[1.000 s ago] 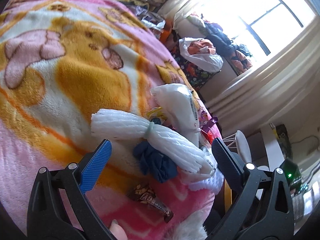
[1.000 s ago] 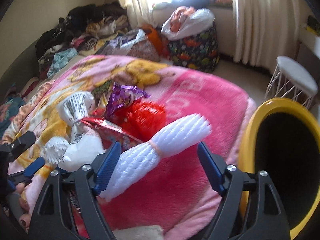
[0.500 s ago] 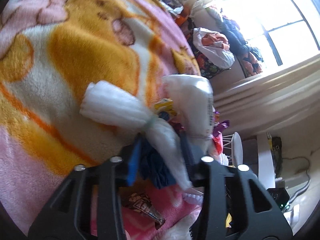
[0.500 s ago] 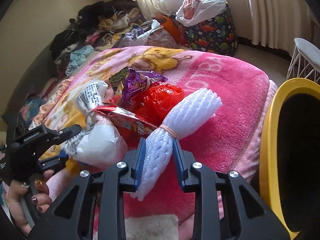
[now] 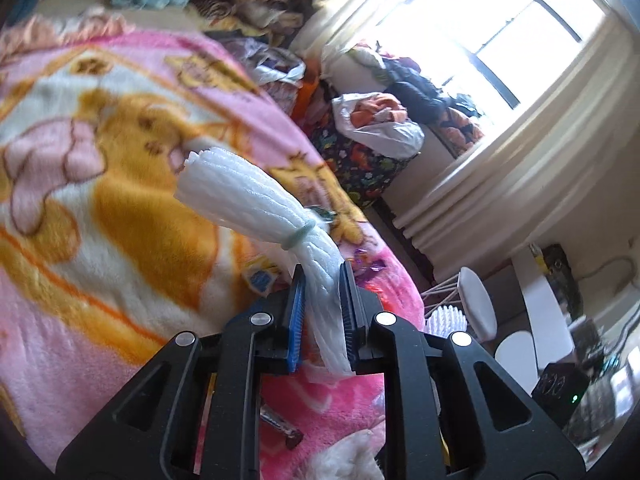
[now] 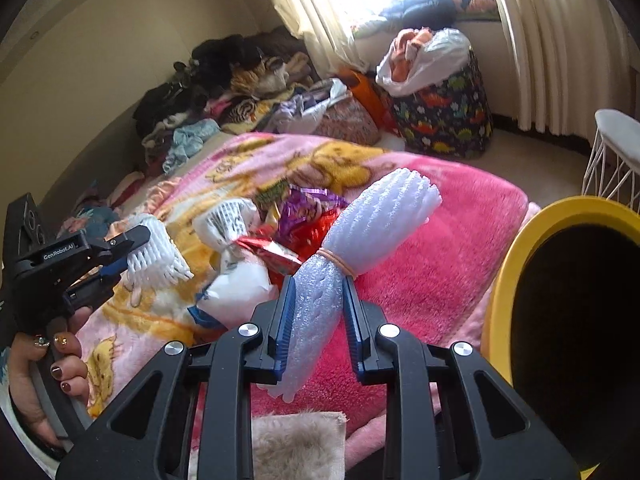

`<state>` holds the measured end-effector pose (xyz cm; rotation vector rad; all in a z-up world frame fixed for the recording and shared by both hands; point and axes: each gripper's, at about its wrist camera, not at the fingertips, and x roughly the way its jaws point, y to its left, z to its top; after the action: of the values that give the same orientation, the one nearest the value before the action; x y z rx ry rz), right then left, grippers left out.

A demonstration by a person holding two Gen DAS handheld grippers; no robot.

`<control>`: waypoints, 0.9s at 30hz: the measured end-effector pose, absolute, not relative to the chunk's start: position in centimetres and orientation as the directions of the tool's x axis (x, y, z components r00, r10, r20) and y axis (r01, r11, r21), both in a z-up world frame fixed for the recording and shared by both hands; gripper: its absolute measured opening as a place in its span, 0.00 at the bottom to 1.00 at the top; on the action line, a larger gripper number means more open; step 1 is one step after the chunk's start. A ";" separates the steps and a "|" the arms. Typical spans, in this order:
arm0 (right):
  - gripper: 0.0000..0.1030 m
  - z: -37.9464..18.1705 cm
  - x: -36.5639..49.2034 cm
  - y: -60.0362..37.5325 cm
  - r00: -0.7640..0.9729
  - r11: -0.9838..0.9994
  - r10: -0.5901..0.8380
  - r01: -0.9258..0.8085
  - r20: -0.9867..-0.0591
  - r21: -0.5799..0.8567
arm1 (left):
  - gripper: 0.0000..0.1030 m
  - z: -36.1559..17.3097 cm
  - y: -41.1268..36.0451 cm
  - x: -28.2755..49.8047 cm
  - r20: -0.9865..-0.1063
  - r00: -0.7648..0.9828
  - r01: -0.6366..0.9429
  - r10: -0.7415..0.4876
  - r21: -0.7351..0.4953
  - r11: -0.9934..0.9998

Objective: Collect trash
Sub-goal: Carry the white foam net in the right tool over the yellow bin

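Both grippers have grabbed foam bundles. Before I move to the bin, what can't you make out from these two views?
- Yellow bin: right view, cut off by the frame edge; its inside is black, contents unseen.
- Left bundle: left view, its lower end is hidden between the left gripper pads.
- Wrapper on the blanket: left view, mostly behind the gripper arms, unreadable.
- Trash pile: right view, partly hidden by the right bundle in the right gripper.

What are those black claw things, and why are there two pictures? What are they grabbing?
They are hand-held grabbers with two fingers each, and a person squeezes one in each hand. Each picture comes from a small camera on one grabber, looking along its fingers. The left gripper is shut on a white foam net. The right gripper is shut on another foam net. Both have just squeezed closed. Below lies a pink blanket with wrappers piled on it. The yellow bin is beside it.
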<state>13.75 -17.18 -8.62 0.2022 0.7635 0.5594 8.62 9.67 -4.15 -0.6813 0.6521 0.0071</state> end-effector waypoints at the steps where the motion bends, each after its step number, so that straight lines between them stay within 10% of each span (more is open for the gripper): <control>1: 0.22 -8.3 13.6 -17.6 0.592 0.835 0.550 -0.407 -0.589 0.371 | 0.11 -3.9 9.3 8.6 -0.558 0.804 -0.203 -0.203 -0.580 0.789; 27: 0.22 -6.6 12.9 -28.4 0.718 0.874 0.462 -0.268 -0.520 0.406 | 0.11 -2.7 -4.5 11.7 -0.557 0.749 0.067 -0.358 -0.475 0.878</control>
<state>12.88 -28.36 -6.56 0.3149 0.6543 0.4108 11.68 -4.50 -2.75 -0.4496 0.6900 -0.2411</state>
